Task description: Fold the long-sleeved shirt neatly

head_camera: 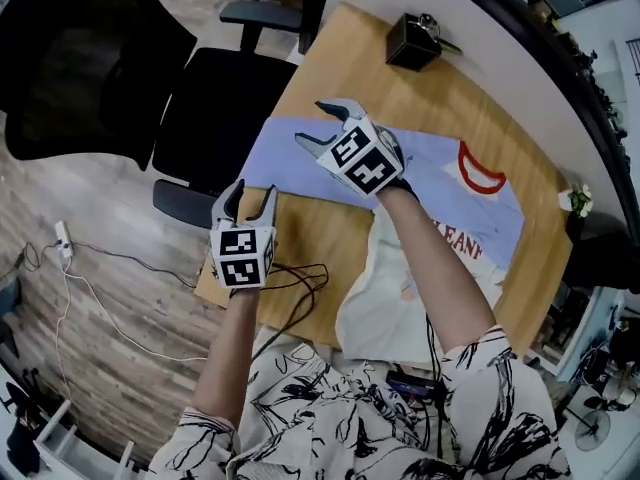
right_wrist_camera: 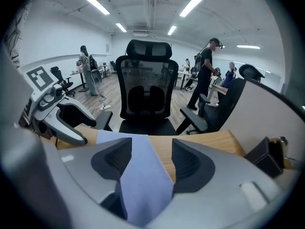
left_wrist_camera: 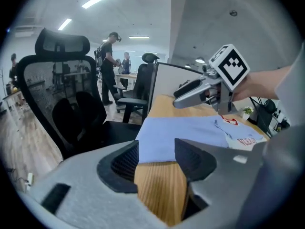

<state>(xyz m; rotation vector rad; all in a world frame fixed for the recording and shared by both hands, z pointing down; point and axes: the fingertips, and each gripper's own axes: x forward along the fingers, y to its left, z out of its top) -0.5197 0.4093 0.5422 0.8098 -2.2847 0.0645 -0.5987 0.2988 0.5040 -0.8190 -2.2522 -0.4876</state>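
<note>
Left tongs (head_camera: 252, 196) gape empty over the table's (head_camera: 325, 233) near-left corner. The shirt (head_camera: 300, 158) lies flat across the table: a pale blue band, red-trimmed neck and red lettering to the right, white cloth over the near edge. Right tongs (head_camera: 308, 120) gape above the blue band, not gripping it. A black box (head_camera: 413, 40) sits beyond.

Cool, even brightness from ceiling strip lights (right_wrist_camera: 97, 5) — they flare white in both gripper views; shadows on the wooden table (head_camera: 350, 78) are soft and faint; strong fisheye bending and black corners throughout; the left gripper (left_wrist_camera: 157, 157) looms slightly blurred near its lens — the distant room sharper.
</note>
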